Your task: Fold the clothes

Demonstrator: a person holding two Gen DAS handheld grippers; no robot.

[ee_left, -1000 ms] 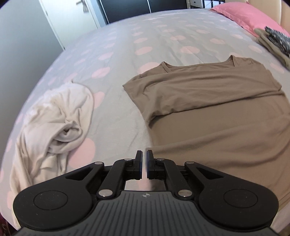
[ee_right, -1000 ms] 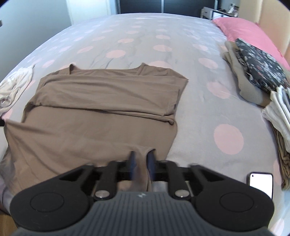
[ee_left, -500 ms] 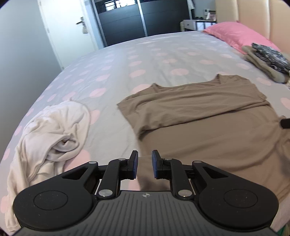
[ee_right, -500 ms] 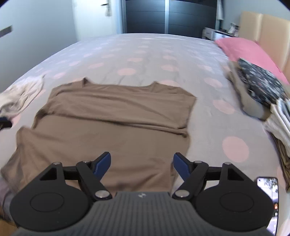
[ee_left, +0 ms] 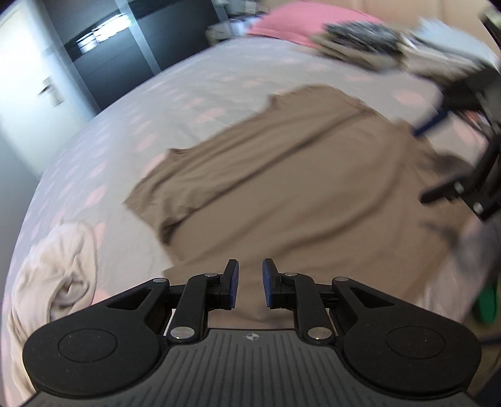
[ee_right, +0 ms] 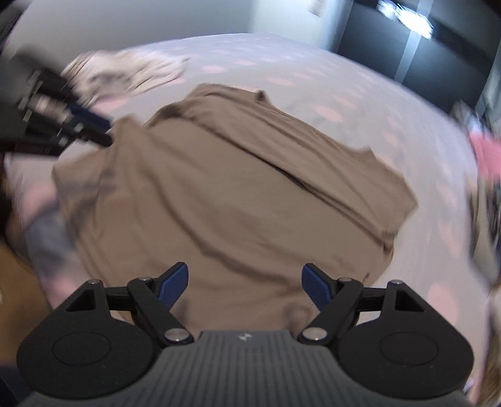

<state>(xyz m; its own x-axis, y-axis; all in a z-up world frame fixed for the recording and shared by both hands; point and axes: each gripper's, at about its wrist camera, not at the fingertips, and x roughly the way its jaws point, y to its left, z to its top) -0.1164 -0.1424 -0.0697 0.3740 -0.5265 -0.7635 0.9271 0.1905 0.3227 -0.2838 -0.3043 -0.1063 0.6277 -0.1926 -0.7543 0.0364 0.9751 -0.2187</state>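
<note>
Left wrist view: a brown T-shirt (ee_left: 300,188) lies flat on the bed (ee_left: 175,106), its top part folded down over the body in a band, with a straight fold line running diagonally from lower left to upper right. Its long axis follows that diagonal; the neckline notch sits on the far edge, pointing away from the camera. The fabric is thin, matte and smooth, with soft creases near the lower right. The left gripper (ee_left: 250,283) hovers over the near hem, its blue-padded jaws parted by a narrow gap and holding nothing. The bedsheet is pale grey with pink dots. A crumpled cream garment (ee_left: 59,269) lies just beside the shirt at left. A pink pillow (ee_left: 294,22) and a blurred stack of folded clothes (ee_left: 375,40) sit at the far end. The right gripper (ee_left: 463,131) shows at the right edge, blurred. Right wrist view: the same brown T-shirt (ee_right: 238,200) spreads across the middle, its fold band running from upper left to lower right. The right gripper (ee_right: 245,281) is above the near hem, jaws spread wide and empty. The left gripper (ee_right: 62,125) appears blurred at the shirt's left corner; contact cannot be determined.
</note>
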